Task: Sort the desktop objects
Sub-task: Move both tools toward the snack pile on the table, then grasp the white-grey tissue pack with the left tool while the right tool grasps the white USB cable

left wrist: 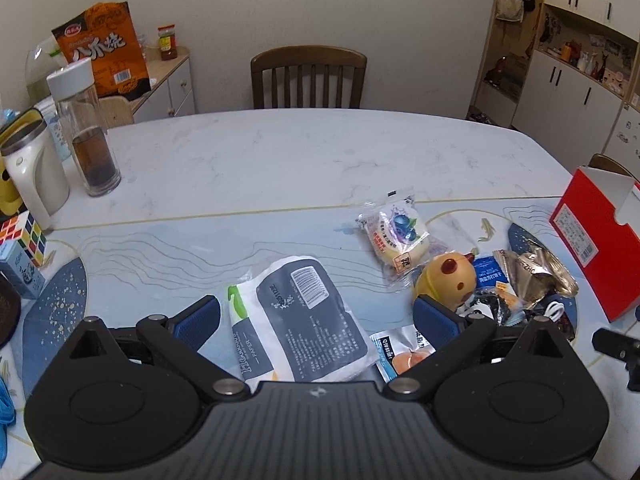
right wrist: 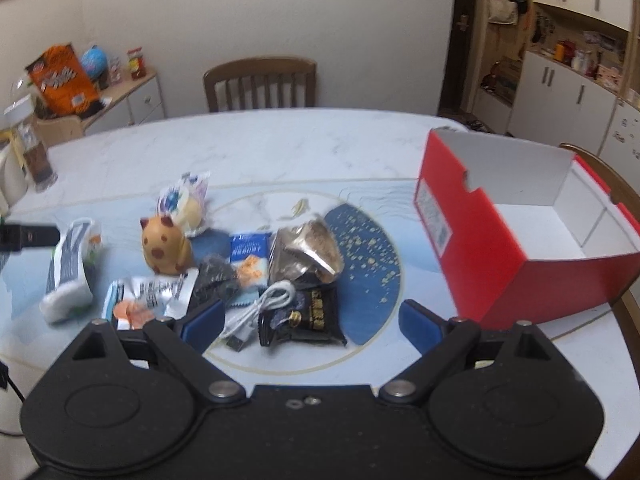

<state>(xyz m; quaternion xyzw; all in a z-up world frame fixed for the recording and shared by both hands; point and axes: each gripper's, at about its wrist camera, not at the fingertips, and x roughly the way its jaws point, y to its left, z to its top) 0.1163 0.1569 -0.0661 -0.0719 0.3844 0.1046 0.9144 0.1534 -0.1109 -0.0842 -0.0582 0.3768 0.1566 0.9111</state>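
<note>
Right wrist view, desk (right wrist: 280, 148): one pale marbled desk, with a blue patterned mat under the clutter.
Red box (right wrist: 480, 240): one, open-topped and empty inside, standing to the right of the right tool and well apart from the pile.
Right tool (right wrist: 312, 322): jaws spread wide, nothing between the pads; it hangs over the near edge of the pile.
Left tool (left wrist: 316, 320): jaws wide apart and gripping nothing, though the tissue pack lies on the desk in the gap between them.
Tissue pack (left wrist: 296, 320): one, white and dark grey, lying flat and slanted.
Animal toy (right wrist: 166, 246): one, tan with brown spots, upright at the pile's left.
Snack packets: five counted; a bun wrapper (right wrist: 186, 202) behind the toy, a foil bag (right wrist: 306, 250), a blue packet (right wrist: 248, 260), a black packet (right wrist: 304, 314) just ahead of the right tool, and an orange-printed one (right wrist: 148, 296) by its left finger.
White cable (right wrist: 260, 308): one, coiled beside the black packet.
</note>
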